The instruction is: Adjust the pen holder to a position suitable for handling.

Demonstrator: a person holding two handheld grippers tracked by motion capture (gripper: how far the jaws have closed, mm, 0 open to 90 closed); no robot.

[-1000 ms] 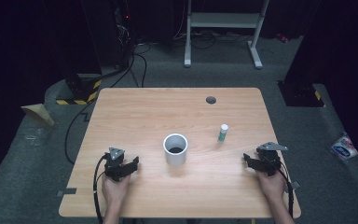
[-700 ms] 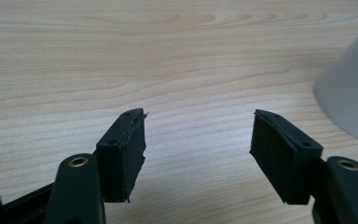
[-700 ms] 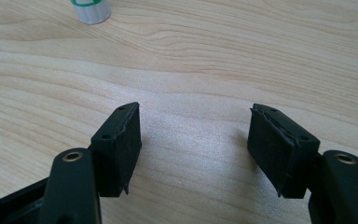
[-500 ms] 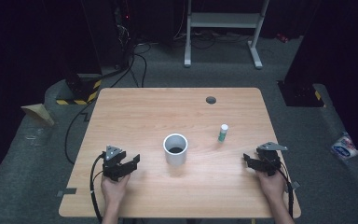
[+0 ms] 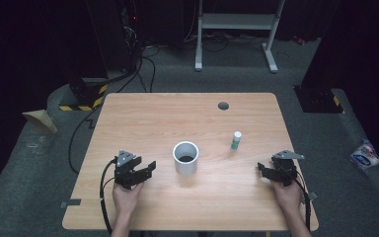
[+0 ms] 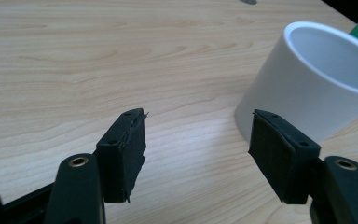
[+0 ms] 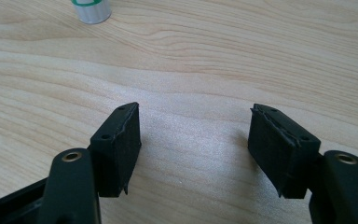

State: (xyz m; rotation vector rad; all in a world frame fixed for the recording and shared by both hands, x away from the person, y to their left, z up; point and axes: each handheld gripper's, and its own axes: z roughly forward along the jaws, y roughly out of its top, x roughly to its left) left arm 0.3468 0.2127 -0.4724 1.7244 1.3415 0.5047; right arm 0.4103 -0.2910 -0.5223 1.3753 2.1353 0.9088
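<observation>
A: Since the earlier frame, the left gripper [image 5: 149,167] turns a little toward the white cup [image 5: 185,157]; the right gripper [image 5: 261,170] stays in its place.

B: Why this pose?

A: I think both wait low over the tabletop [image 5: 187,116], one at each side. The cup stands just beyond the right-hand jaw of the left gripper [image 6: 196,142], not touching. The small green-banded bottle [image 7: 91,9] stands ahead and left of the right gripper [image 7: 193,140].

B: And the jaws?

A: Both pairs are wide apart and hold nothing.
</observation>
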